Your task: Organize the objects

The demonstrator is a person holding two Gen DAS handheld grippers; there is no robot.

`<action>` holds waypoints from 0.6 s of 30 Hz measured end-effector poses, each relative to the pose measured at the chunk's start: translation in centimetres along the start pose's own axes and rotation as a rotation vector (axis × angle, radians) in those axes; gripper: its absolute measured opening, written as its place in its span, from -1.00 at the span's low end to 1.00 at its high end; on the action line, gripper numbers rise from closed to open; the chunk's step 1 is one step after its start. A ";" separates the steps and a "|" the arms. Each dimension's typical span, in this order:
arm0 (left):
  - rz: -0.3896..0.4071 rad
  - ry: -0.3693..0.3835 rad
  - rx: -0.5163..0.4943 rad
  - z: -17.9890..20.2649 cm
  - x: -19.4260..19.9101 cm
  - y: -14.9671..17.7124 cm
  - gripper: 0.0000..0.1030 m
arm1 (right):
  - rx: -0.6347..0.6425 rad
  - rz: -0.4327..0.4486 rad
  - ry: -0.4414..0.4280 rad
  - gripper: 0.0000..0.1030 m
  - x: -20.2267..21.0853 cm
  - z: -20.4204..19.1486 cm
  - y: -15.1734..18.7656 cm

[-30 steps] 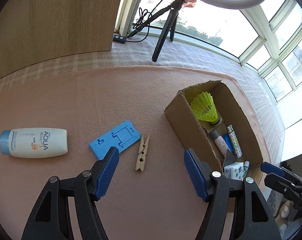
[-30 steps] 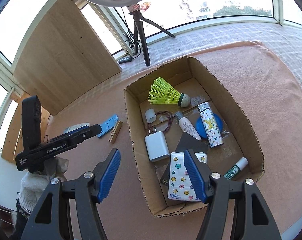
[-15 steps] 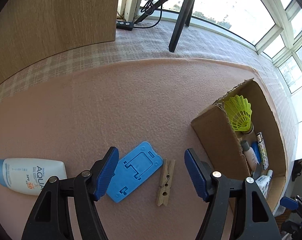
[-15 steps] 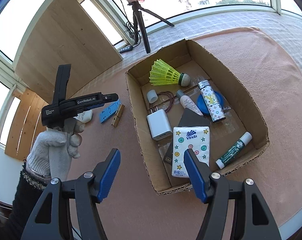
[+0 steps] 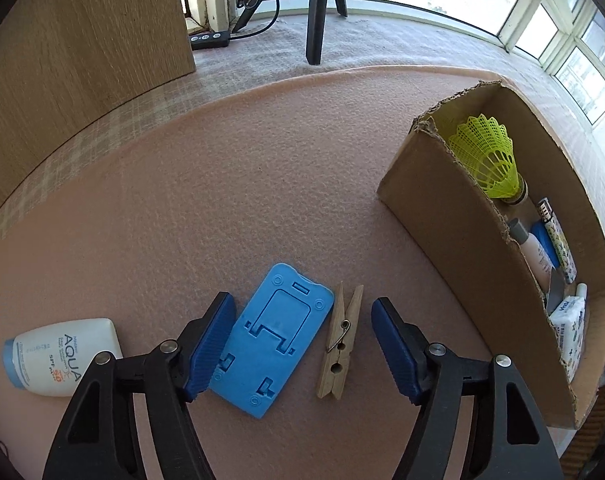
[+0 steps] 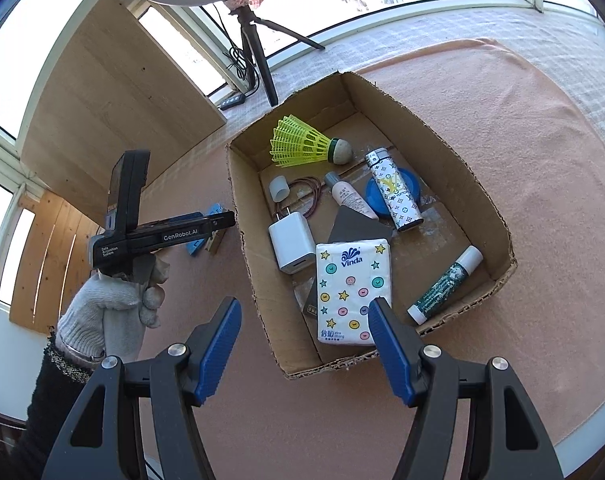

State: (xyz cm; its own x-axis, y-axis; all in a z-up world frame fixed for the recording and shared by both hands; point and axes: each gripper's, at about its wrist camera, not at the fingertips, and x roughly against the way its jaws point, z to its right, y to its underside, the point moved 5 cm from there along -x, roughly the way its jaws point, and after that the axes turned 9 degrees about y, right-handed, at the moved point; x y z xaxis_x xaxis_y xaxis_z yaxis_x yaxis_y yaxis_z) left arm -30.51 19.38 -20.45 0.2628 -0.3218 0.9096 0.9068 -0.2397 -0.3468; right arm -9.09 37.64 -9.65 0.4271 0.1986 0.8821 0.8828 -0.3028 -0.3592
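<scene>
- Cardboard box [image 6: 490, 216] at 12 o'clock of the unclenched, empty right gripper [image 6: 304, 344], holding tissue pack [image 6: 352, 290].
- Blue stand [image 5: 272, 338] and wooden clothespin [image 5: 340, 342] lie between the left gripper [image 5: 302, 344] fingers, untouched, jaws apart.

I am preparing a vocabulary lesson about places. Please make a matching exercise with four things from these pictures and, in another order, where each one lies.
Things:
1. yellow plastic shuttlecock
2. wooden clothespin
3. white sunscreen bottle with blue cap
4. white tissue pack with stars

Places:
A. on the pink mat, directly beside the blue plastic phone stand
B. at the far end of the brown cardboard box
C. on the pink mat, on the phone stand's other side
D. at the near end of the box

Pairs: 1-B, 2-A, 3-C, 4-D
</scene>
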 end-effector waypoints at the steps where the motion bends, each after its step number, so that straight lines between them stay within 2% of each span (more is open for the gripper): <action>1: 0.004 -0.004 -0.002 0.0 0.1 0.2 0.26 | 0.003 -0.001 -0.002 0.21 0.0 -0.2 0.0; 4: 0.022 0.012 0.013 -0.2 0.8 1.2 0.13 | 0.020 -0.001 -0.009 0.21 0.0 -0.9 0.1; 8: 0.045 -0.004 0.009 -0.1 1.6 3.0 0.03 | 0.037 -0.001 -0.024 0.21 0.0 -1.9 0.2; 15: 0.074 0.011 0.070 -0.3 3.2 6.8 0.02 | 0.081 -0.006 -0.051 0.21 -0.1 -4.1 0.5; 18: 0.096 0.029 0.125 -0.4 4.2 9.0 0.02 | 0.101 -0.011 -0.064 0.21 -0.2 -5.1 0.8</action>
State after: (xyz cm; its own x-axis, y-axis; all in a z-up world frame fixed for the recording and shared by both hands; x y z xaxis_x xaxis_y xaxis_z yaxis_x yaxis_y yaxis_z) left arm -21.31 15.52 -19.81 0.3426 -0.3648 0.8658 0.9123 -0.0907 -0.3993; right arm -9.51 32.62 -8.56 0.4257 0.2612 0.8664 0.9015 -0.2053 -0.3810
